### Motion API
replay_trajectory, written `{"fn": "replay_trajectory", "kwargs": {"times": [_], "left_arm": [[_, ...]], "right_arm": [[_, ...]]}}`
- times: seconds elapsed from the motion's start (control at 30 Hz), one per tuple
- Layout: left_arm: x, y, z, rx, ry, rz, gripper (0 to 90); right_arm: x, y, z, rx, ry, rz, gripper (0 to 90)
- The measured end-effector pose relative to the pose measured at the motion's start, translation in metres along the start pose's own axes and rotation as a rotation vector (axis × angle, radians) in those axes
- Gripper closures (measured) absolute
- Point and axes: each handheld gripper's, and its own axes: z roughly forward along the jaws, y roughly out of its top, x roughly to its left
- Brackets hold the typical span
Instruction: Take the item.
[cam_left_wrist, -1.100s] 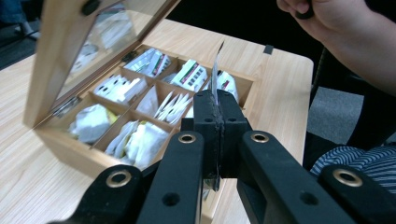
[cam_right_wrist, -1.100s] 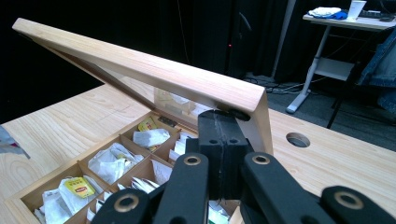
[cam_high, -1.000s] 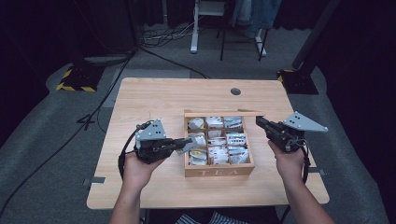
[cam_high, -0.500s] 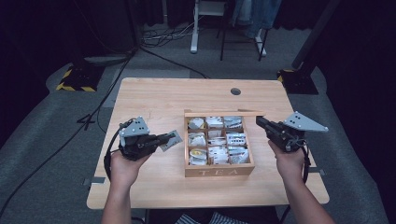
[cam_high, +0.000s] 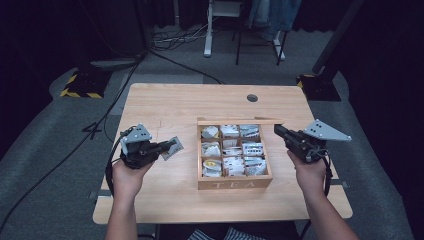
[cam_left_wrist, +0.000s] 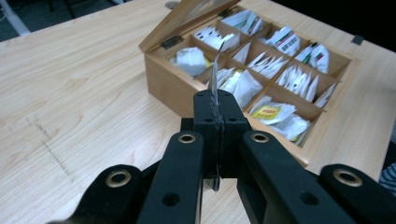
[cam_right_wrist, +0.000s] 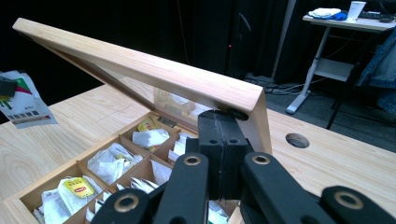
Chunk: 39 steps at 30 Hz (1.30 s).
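Note:
A wooden tea box (cam_high: 235, 182) marked TEA stands mid-table, its compartments full of sachets. Its lid (cam_high: 240, 121) is raised at the far side. My left gripper (cam_high: 167, 146) hovers left of the box, shut on a white tea sachet (cam_high: 173, 148). In the left gripper view the sachet (cam_left_wrist: 215, 77) shows edge-on between the closed jaws of my left gripper (cam_left_wrist: 216, 100), with the box (cam_left_wrist: 173, 88) beyond. My right gripper (cam_high: 276, 129) is shut at the box's far right corner. In the right gripper view the tips of my right gripper (cam_right_wrist: 224, 121) sit against the lid's corner (cam_right_wrist: 243, 105); the held sachet (cam_right_wrist: 23, 100) shows far left.
The light wooden table (cam_high: 165, 100) has a round cable hole (cam_high: 252, 98) near its far edge. Bare tabletop lies left of and behind the box. Cables and a desk frame (cam_high: 207, 30) stand on the grey floor beyond the table.
My left gripper has carried the sachet leftward, away from the box, and slightly lower. The right gripper and the lid have stayed put.

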Motion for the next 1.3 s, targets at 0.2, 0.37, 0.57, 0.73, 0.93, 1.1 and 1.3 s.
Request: {"fn": "replay_trajectory", "kwargs": {"times": [0.2,0.37,0.57,0.73,0.93,1.1,1.3], "left_arm": [[0.009,-0.007,0.007,0.025,0.028,-0.027,89.1],[0.02,-0.015,0.011,0.035,0.061,-0.077,89.1],[0.032,-0.025,0.016,0.034,0.1,-0.128,89.1],[0.041,-0.034,0.023,0.042,0.103,-0.151,89.1],[0.049,-0.044,0.03,0.059,0.103,-0.179,89.0],[0.054,-0.05,0.034,0.066,0.1,-0.205,89.0],[0.058,-0.055,0.04,0.09,0.096,-0.211,88.9]], "right_arm": [[0.0,0.0,0.0,0.001,0.0,0.001,89.9],[0.0,0.0,0.0,0.002,0.001,0.001,89.9],[0.0,0.001,0.0,0.0,0.0,0.001,89.9],[0.0,0.001,0.0,0.002,-0.002,0.001,89.9],[0.0,0.001,0.0,0.002,-0.002,0.002,89.9],[0.0,0.001,0.001,0.0,-0.001,0.002,89.9],[0.0,0.001,0.001,0.0,-0.001,0.003,89.9]]}}
